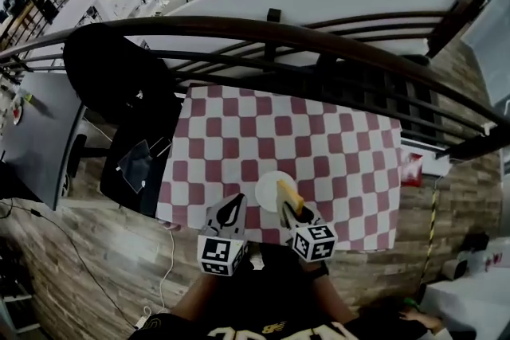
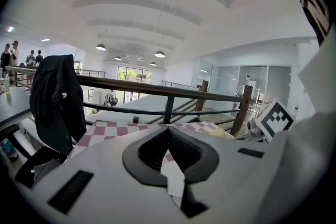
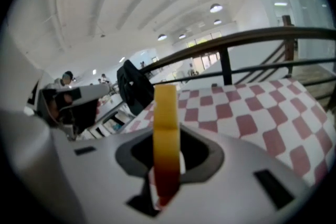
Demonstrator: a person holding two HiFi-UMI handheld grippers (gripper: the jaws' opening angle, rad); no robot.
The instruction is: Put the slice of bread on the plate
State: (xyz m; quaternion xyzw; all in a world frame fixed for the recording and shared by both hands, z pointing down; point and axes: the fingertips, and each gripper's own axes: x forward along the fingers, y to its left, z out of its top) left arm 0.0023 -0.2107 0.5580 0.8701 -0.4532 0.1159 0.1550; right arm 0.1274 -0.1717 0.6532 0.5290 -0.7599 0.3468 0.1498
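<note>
A table with a red-and-white checkered cloth (image 1: 319,139) carries a small white plate (image 1: 268,185) near its front edge. My right gripper (image 1: 292,207) is shut on a yellow slice of bread (image 1: 288,193), held on edge just above the plate's right side. In the right gripper view the bread (image 3: 166,123) stands upright between the jaws of that gripper (image 3: 167,140). My left gripper (image 1: 235,207) hovers left of the plate at the table's front edge, its fingers drawn together with nothing in them. In the left gripper view, the left gripper (image 2: 169,136) shows only cloth through its slit.
A black jacket (image 1: 119,80) hangs on a chair left of the table. A dark curved railing (image 1: 279,32) runs behind the table. A grey desk (image 1: 36,131) stands at far left. A red packet (image 1: 412,169) lies by the table's right edge. Cables trail over the wooden floor.
</note>
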